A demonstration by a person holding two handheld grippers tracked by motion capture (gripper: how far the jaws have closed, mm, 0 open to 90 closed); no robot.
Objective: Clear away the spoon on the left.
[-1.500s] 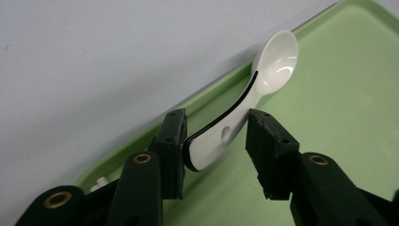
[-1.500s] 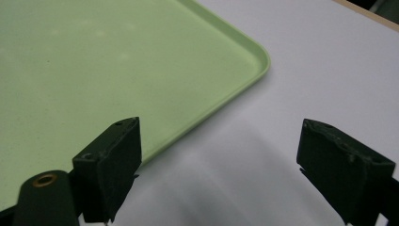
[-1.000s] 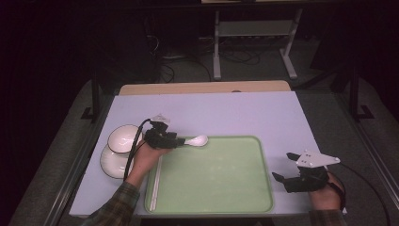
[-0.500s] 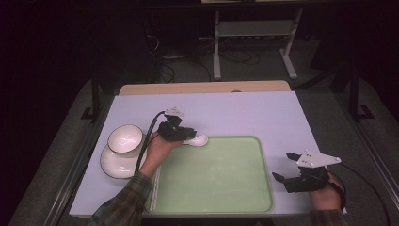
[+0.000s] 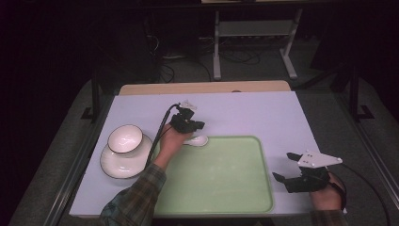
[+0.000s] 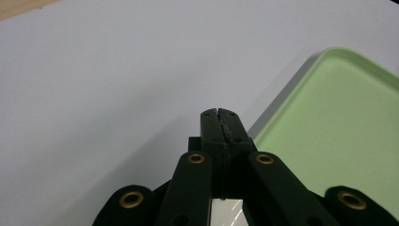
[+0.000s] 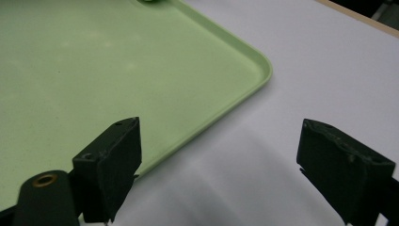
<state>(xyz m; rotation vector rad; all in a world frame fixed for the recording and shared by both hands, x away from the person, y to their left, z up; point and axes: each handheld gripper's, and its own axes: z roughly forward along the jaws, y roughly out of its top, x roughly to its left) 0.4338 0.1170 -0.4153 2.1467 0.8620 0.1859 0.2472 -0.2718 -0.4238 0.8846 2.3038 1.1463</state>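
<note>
Spoon point(image 5: 197, 140): white, lying at the far left corner of the green tray point(image 5: 226, 188), bowl end on the rim, partly hidden beneath the left gripper point(image 5: 194, 125). Tray sits on the pale table point(image 5: 263, 113). Plate point(image 5: 117, 165) with white bowl point(image 5: 125, 139) on it lies left of the tray. Left gripper point(image 6: 220, 113): jaws have just been closing, now clenched, nothing visible between the tips. Right gripper point(image 5: 288, 165): released, jaws point(image 7: 216, 155) wide apart, beside the tray's right edge.

Pale surface point(image 5: 244, 113) w/ a green tray point(image 5: 235, 188) in the middle; white plate point(image 5: 113, 167) at left; spoon point(image 5: 197, 140) by tray's far edge.
</note>
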